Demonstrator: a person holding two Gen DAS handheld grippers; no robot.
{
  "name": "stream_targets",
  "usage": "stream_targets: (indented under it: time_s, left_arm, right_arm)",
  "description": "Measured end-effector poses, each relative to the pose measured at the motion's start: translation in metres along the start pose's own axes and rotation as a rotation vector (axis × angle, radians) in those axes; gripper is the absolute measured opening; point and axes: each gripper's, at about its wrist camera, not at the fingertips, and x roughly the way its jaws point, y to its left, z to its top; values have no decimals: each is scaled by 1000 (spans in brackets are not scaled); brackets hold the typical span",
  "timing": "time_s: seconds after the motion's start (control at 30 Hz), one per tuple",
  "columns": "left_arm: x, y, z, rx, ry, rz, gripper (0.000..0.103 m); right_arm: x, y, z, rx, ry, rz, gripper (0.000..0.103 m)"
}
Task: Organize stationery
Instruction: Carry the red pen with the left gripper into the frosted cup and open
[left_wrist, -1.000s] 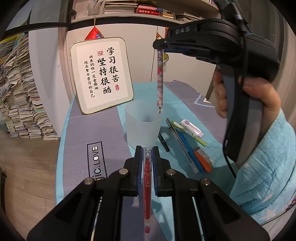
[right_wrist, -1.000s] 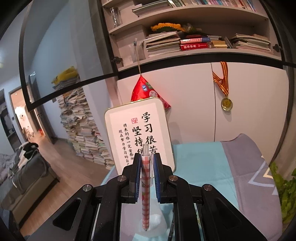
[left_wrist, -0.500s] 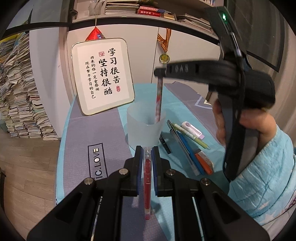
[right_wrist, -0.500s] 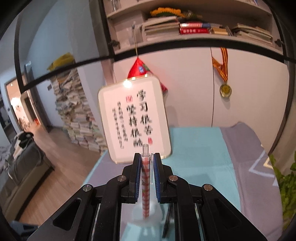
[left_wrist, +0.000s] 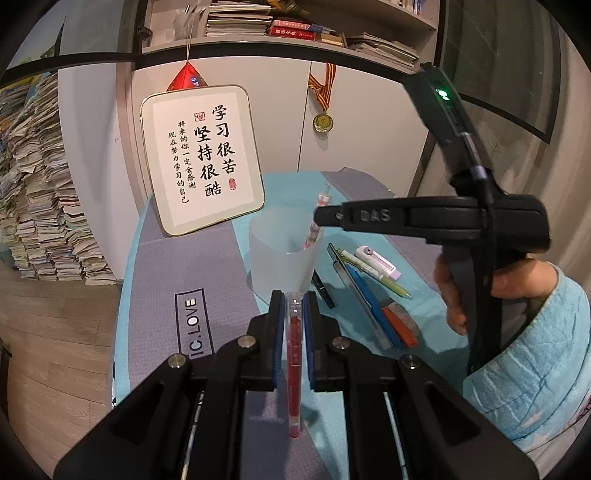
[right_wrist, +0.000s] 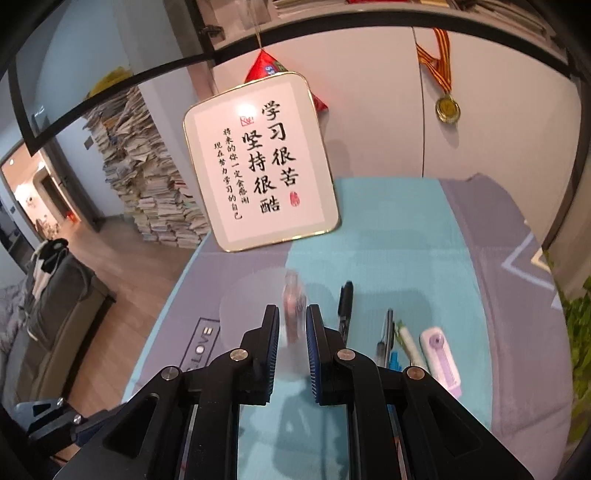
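My left gripper (left_wrist: 294, 306) is shut on a red pen (left_wrist: 294, 365) held upright just in front of a frosted plastic cup (left_wrist: 280, 254). My right gripper (right_wrist: 291, 325) is open, right above the cup (right_wrist: 251, 314). A pink checked pen (left_wrist: 317, 221) stands leaning inside the cup; it shows blurred between the open fingers in the right wrist view (right_wrist: 293, 302). In the left wrist view the right gripper (left_wrist: 321, 216) sits at the cup's right rim.
A black marker (right_wrist: 345, 302), a blue pen (left_wrist: 369, 295), a green pen (left_wrist: 373, 269), an orange item (left_wrist: 400, 325) and a lilac correction tape (left_wrist: 376, 260) lie right of the cup on the teal and grey mat (left_wrist: 192, 266). A framed calligraphy sign (left_wrist: 203, 158) stands behind.
The right gripper lowered the pink checked pen into the cup, tilted downward and opened, letting the pen go. The left gripper stayed shut on the red pen and moved little.
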Motion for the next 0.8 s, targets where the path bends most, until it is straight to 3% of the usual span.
stream_targets:
  time_s: [0.17, 0.27, 0.43, 0.63, 0.8]
  left_arm:
    - [-2, -1, 1, -1, -4, 7, 8]
    - [-3, -3, 1, 2, -4, 10, 8]
    - [-5, -10, 3, 12, -5, 13, 8]
    - [-13, -17, 14, 33, -29, 34, 8]
    - [-20, -20, 32, 43, -65, 74, 8]
  right_arm:
    - [-26, -4, -18, 0, -44, -17, 14]
    - [-45, 5, -42, -121, -104, -114, 14]
    - [-64, 5, -79, -224, -109, -165, 14]
    - [-70, -26, -103, -126, -47, -177, 14]
    - [-81, -44, -114, -82, -60, -198, 14]
